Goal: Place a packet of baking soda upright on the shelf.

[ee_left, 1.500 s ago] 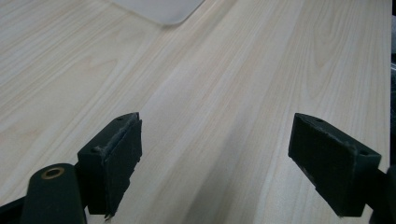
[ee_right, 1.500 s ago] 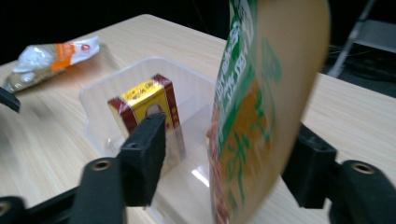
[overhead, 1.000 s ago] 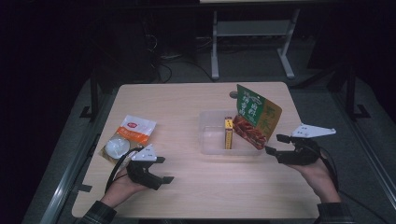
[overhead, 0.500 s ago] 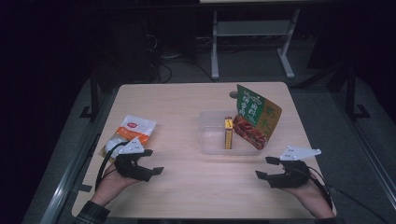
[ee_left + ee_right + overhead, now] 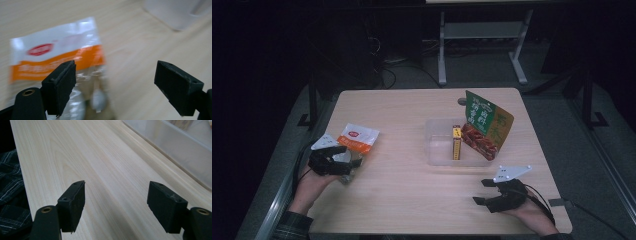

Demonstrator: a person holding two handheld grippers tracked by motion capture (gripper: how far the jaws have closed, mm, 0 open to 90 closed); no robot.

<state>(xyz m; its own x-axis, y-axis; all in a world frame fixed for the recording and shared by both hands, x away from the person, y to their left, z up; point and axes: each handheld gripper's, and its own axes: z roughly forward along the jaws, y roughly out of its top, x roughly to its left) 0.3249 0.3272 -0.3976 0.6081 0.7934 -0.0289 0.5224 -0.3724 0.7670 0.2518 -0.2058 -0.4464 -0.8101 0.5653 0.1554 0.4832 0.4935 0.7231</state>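
A: The orange-and-white snack packet (image 5: 357, 139) lies flat near the left edge of the surface (image 5: 412, 200), well apart from the clear tub (image 5: 439, 145). How would you take it?

B: The left tool (image 5: 346, 164) is at the packet's near end with its jaws spread wide and nothing between them. In the left gripper view the packet (image 5: 57, 57) sits behind the left-hand jaw, not centred. I'd slide the tool sideways until the edge of the packet lies between both jaws, dip low, then close on the crimped edge rather than the puffy middle, so it doesn't slip.

A: And the hand's pose?

B: The left hand (image 5: 309, 185) comes in from the bottom left, the tool pointing roughly level across the surface towards the packet.

A: The other side?

B: The right tool (image 5: 482, 192) rests low near the front right, jaws spread and empty, aimed left over bare wood just in front of the tub, which holds a green pouch (image 5: 487, 125) and a yellow box (image 5: 456, 142).
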